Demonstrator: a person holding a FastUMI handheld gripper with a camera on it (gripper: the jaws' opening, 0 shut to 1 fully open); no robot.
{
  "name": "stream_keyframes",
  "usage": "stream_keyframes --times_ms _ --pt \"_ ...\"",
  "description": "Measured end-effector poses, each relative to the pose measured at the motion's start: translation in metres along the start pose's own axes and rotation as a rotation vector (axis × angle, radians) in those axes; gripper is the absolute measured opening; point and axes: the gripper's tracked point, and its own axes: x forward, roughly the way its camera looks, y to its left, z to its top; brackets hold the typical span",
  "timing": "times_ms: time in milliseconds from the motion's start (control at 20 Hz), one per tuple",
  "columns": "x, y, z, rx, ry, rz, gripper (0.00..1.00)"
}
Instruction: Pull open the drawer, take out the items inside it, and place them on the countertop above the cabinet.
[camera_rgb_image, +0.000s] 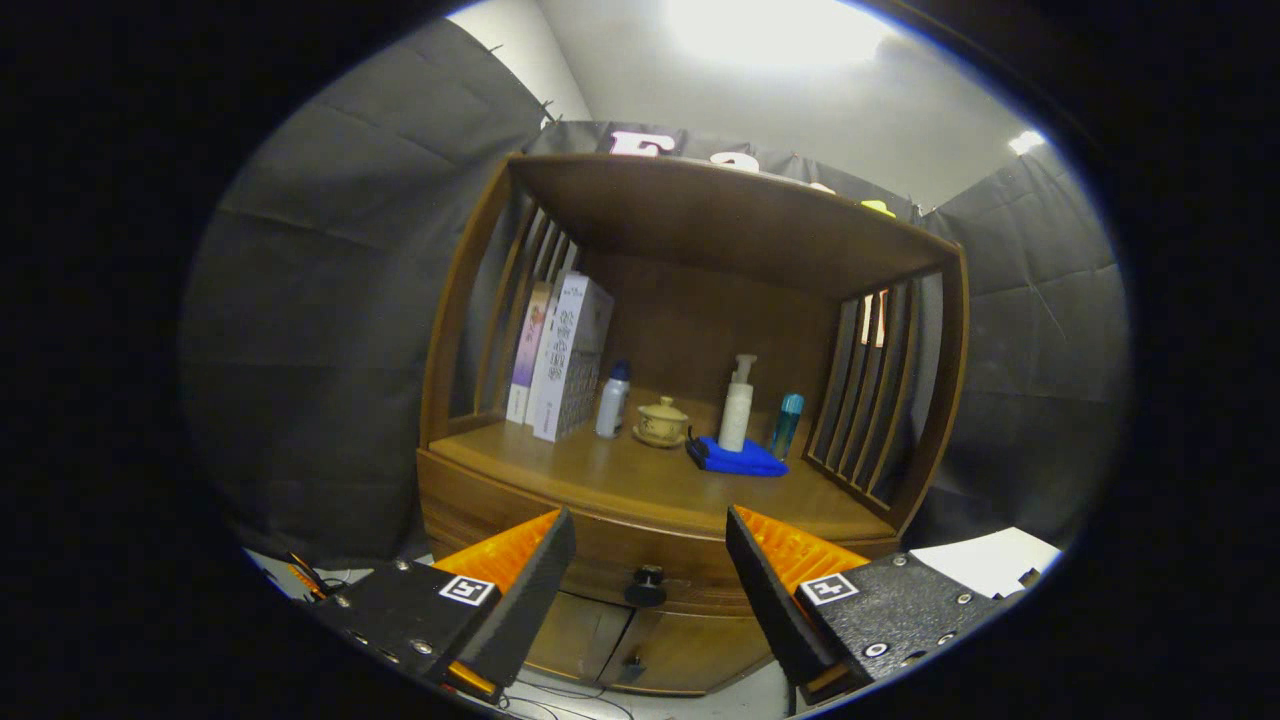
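The wooden cabinet (690, 400) stands ahead, its drawer (600, 545) closed under a crowded countertop (640, 480). The gripper (650, 590) is spread wide, empty, the small dark knob (647, 585) between its fingers; closing off-centre could slip off it.

No text can be read. The boxes (572, 355) on the countertop (620, 485) carry print too small to make out. Each finger of the gripper (650, 520) bears a square black-and-white marker (467, 590); the fingers stand spread apart, with the knob (647, 585) between them, untouched.
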Motion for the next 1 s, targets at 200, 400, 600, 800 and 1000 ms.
stream_keyframes --times_ms 200,400,600,800,1000 --pt "0.025 0.007 -0.038 0.021 0.086 0.005 0.94" --pt "0.053 -0.003 -0.065 0.077 0.081 -0.043 0.94" --pt "0.074 -0.002 -0.093 0.144 0.087 -0.033 0.91" --pt "0.087 0.0 -0.11 0.152 0.125 -0.029 0.85" --pt "0.096 0.001 -0.12 0.172 0.145 -0.018 0.7"
